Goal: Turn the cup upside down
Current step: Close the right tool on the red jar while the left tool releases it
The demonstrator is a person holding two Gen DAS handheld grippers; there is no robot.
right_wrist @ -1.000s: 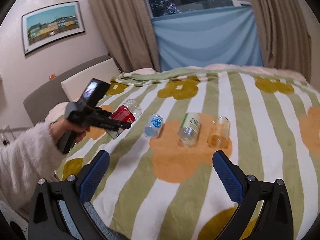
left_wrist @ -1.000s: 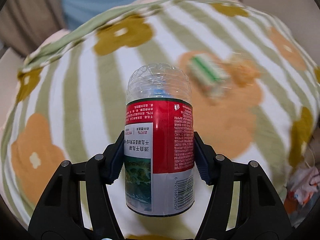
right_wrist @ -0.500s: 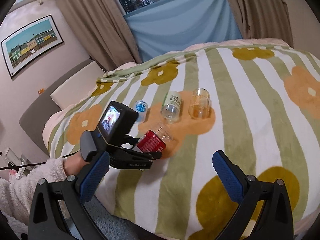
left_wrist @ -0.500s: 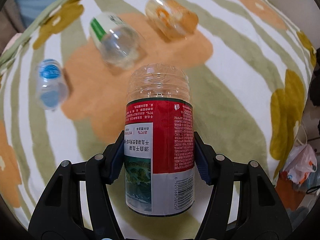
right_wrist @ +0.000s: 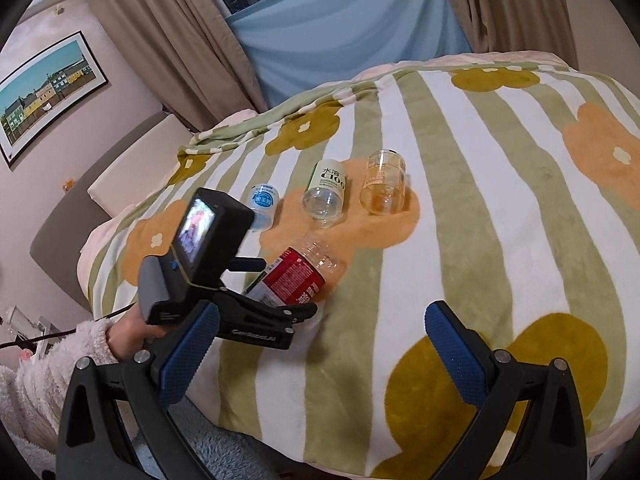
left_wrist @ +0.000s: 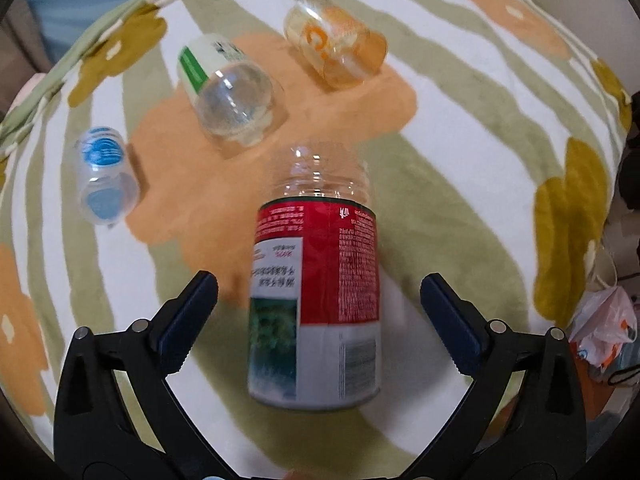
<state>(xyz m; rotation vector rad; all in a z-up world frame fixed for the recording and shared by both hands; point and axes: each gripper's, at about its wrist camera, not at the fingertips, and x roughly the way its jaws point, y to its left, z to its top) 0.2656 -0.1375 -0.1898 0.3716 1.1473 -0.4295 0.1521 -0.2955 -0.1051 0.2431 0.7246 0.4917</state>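
A clear plastic cup with a red label (left_wrist: 316, 300) lies between the spread fingers of my left gripper (left_wrist: 318, 312), which is open and not touching it. Its ribbed clear end points away from me. In the right wrist view the same cup (right_wrist: 298, 276) leans tilted on the blanket just ahead of the left gripper (right_wrist: 272, 316). My right gripper (right_wrist: 316, 356) is open and empty, held above the blanket's near edge.
Three more cups lie on their sides on the striped flower blanket (right_wrist: 500, 240): a blue-label one (left_wrist: 102, 176), a green-label one (left_wrist: 228, 96) and an orange one (left_wrist: 336, 44). A plastic bag (left_wrist: 604, 328) sits off the bed's right side.
My left gripper has opened and let go of the red-label cup, which now rests on the blanket. The left gripper moved closer to the other cups.
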